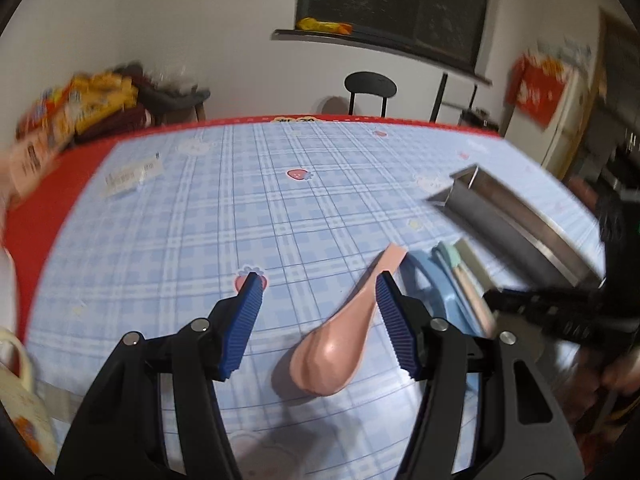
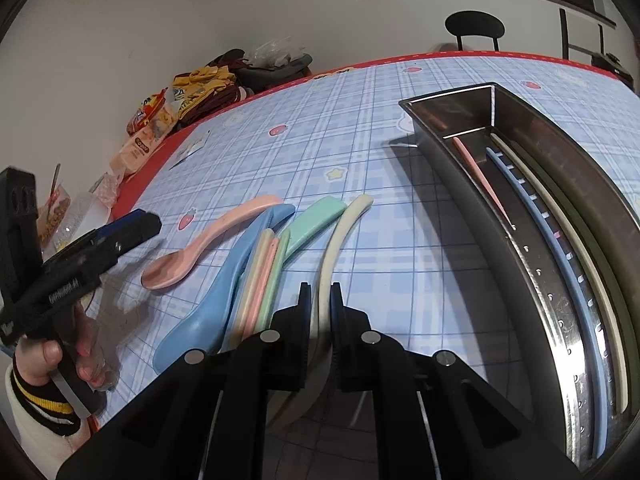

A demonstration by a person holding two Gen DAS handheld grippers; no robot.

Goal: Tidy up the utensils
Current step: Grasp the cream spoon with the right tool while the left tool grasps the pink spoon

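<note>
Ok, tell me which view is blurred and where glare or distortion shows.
Left wrist view: motion blur smears the metal tray and the snack packets; a soft highlight sits on the pink spoon bowl. Right wrist view: sharper, but fisheye bends the tray into an arc and glare streaks its rim.

Snack packets (image 2: 156,120) heaped at the checked tablecloth's (image 1: 240,208) far left edge; a black chair (image 1: 370,90) beyond; a mug (image 1: 20,392) nearby.

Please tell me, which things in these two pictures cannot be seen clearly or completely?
- Cream spoon: right wrist view, its bowl is hidden behind the right gripper.
- Metal tray: left wrist view, its near end is hidden behind the dark right gripper; its contents cannot be seen.
- Snack packets: left wrist view, blurred, labels unreadable.
</note>
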